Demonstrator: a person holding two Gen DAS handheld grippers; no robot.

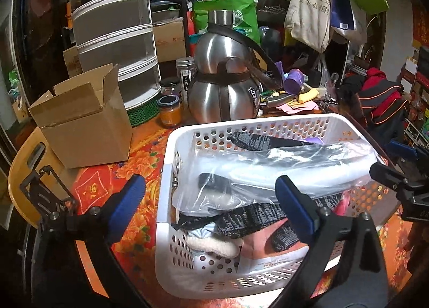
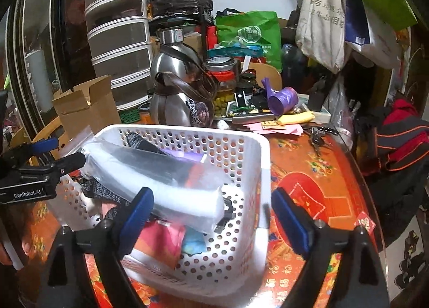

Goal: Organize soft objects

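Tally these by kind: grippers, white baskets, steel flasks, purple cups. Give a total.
grippers: 2 (left gripper, right gripper, both open)
white basket: 1
steel flask: 1
purple cup: 1
total: 5

From my left camera, the basket [image 1: 171, 147] sits on the tabletop [image 1: 139, 158] dead ahead, straddled at its near left corner by my left fingers [image 1: 126, 203]. In it, a plastic bag [image 1: 268, 171] lies across the top of socks [image 1: 252, 217] and a packet [image 1: 268, 257]. At ten o'clock from the basket stands a cardboard box [image 1: 83, 123], with stacked containers [image 1: 115, 40] behind it. At twelve o'clock, just behind the basket, stands a flask [image 1: 228, 85], a jar [image 1: 170, 112] to its left. At one o'clock lies a cup [image 1: 293, 81] on its side. Hanging bags [image 1: 311, 5] are above that. My right fingers [image 2: 289, 219] stand beside the basket's right wall.
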